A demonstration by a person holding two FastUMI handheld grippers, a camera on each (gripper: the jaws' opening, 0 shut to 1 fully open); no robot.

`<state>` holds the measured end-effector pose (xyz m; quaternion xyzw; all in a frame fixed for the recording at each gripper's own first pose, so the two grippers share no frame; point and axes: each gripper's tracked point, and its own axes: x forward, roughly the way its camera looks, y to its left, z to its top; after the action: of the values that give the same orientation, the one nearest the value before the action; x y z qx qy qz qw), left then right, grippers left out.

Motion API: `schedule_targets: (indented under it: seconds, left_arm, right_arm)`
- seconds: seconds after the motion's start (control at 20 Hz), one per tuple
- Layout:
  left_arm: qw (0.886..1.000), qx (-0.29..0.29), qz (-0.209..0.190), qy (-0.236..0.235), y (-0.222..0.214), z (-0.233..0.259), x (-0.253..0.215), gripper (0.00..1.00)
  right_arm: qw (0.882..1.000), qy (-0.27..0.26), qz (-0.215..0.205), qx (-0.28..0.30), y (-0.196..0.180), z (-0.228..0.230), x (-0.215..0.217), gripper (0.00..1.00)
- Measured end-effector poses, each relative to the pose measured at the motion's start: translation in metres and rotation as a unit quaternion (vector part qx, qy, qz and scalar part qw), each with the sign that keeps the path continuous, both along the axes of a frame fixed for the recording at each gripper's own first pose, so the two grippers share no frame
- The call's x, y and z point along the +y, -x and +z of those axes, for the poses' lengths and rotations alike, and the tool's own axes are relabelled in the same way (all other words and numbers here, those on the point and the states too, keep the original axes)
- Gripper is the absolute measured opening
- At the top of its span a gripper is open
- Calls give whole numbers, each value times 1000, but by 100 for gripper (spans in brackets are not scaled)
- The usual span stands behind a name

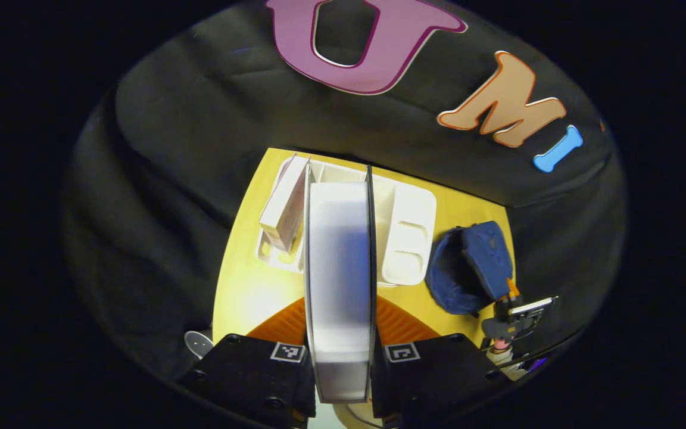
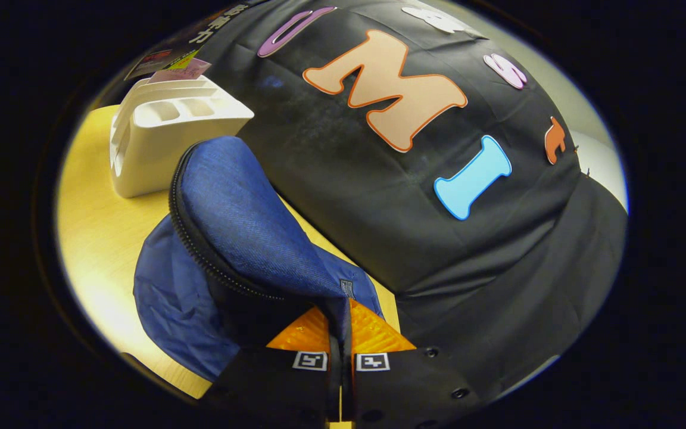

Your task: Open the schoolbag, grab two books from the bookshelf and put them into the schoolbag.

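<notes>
The left tongs [image 1: 340, 357] clamp a white book [image 1: 339, 274] edge-on, lifted over the bookshelf [image 1: 405, 238], while beside that bookshelf the right tongs [image 2: 340, 351] pinch the schoolbag [image 2: 242, 238] flap, apparently holding it open on the desk [image 2: 99, 238].

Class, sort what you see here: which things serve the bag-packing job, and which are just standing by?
In the job: book shut in left gripper; second book in bookshelf; schoolbag, its flap pinched by right gripper.

Standing by: yellow table.
</notes>
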<state>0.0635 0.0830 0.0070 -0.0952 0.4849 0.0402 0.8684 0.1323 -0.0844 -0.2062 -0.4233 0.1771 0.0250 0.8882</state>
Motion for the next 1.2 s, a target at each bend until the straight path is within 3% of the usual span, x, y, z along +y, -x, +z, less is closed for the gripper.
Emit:
schedule_targets:
  seconds: [0.4,0.65,0.8,1.0,1.2]
  left_arm:
    - [986,-81,-39,140,-12,-5,-104,34]
    - [977,-75,-55,190,-14,-49,-158,33]
    - [970,-70,-47,229,-14,-78,-188,33]
    - [959,-83,-38,267,-29,-111,-221,33]
    - [955,-102,-48,275,-47,-145,-248,33]
  right_arm:
    - [998,-57,-27,-4,-1,7,-5,3]
    - [996,-86,-37,-5,-3,10,-6,5]
    - [993,-106,-44,-6,-2,13,-10,1]
    - [991,-124,-49,-6,-3,15,-13,5]
    - [988,-145,-55,-9,-2,16,-16,2]
